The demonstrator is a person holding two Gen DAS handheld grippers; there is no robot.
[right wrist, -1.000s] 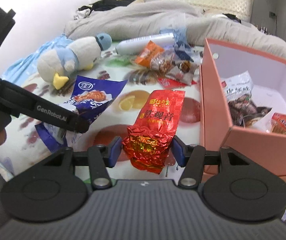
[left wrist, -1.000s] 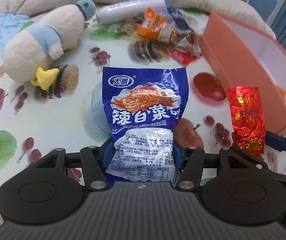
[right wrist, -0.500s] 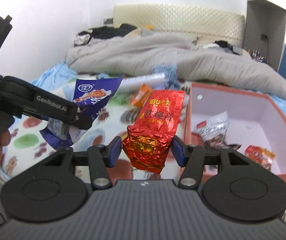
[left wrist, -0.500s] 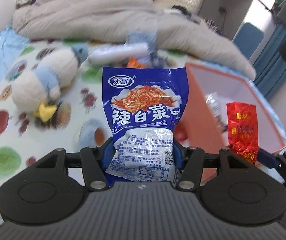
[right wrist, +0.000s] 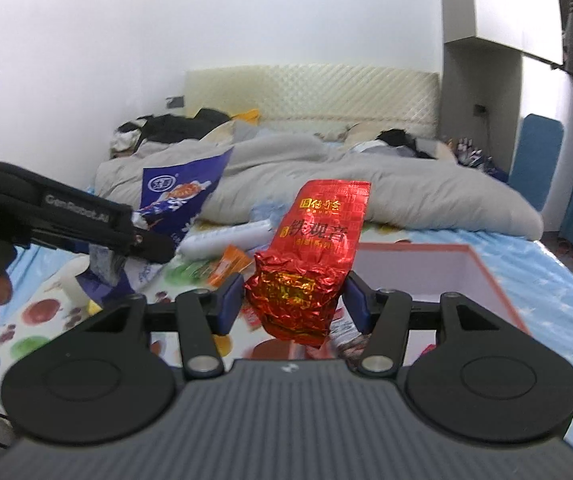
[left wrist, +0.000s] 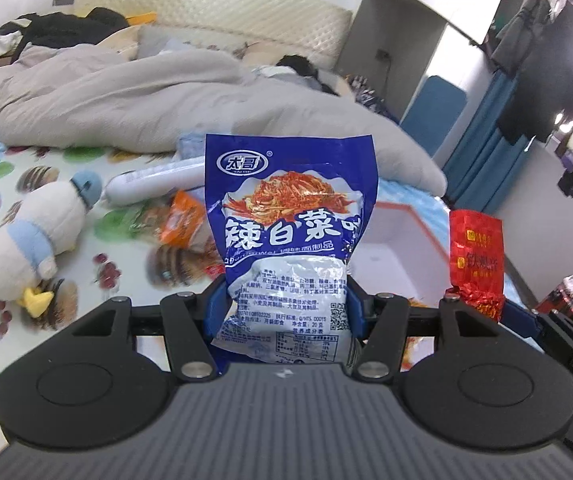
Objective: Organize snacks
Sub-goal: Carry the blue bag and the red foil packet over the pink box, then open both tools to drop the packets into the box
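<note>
left gripper [left wrist: 284, 306]: jaws clamped on blue snack pouch [left wrist: 286, 236], upright, held above the bed | right gripper [right wrist: 293, 304]: jaws clamped on red foil packet [right wrist: 312, 256], upright | pink box [right wrist: 482, 276]: open, right of both, on fruit-print sheet [left wrist: 2, 184] | loose snacks [left wrist: 182, 222], white bottle [left wrist: 154, 182], plush penguin [left wrist: 30, 240] lie left.

Snack packet [left wrist: 286, 216]: deep blue, red-orange noodle picture, white lettering, white lower panel with fine print.
Tea packet [right wrist: 318, 240]: shiny red foil, gold characters.
Box [right wrist: 482, 276]: salmon pink outside, white inside.
Bed sheet [left wrist: 126, 280]: white, printed with fruit.
Plush penguin [left wrist: 34, 240]: cream and pale blue, yellow beak.
</note>
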